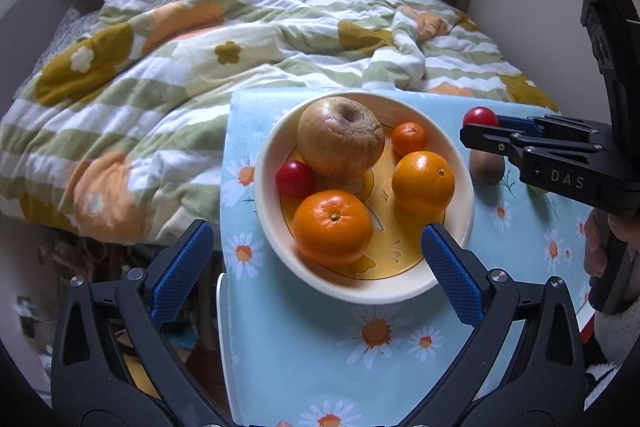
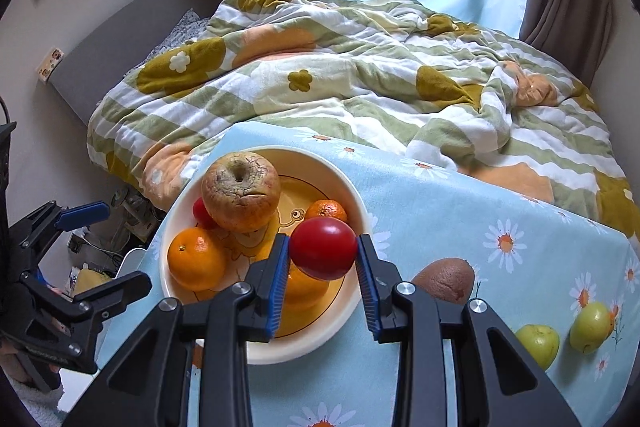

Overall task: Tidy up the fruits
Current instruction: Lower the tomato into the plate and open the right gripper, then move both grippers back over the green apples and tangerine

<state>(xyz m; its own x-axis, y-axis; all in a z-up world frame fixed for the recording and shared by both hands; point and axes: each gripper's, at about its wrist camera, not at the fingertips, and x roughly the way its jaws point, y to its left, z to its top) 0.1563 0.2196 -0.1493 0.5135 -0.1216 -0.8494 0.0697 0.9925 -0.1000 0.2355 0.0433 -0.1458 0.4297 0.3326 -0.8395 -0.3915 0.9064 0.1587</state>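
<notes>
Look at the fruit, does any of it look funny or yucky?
Yes. The big apple at the back of the bowl looks old: its skin is wrinkled, brownish and sunken around the stem dimple. The oranges, the red fruit in the right tool and the green fruits on the cloth look smooth.

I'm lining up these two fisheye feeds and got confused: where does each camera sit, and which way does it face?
Left wrist: rides the left gripper, open, facing the bowl and bed; the right gripper enters sideways.
Right wrist: rides the right gripper, shut on a red fruit above the bowl; the left gripper shows at left.
Shared: bowl, wrinkled apple, kiwi.
</notes>
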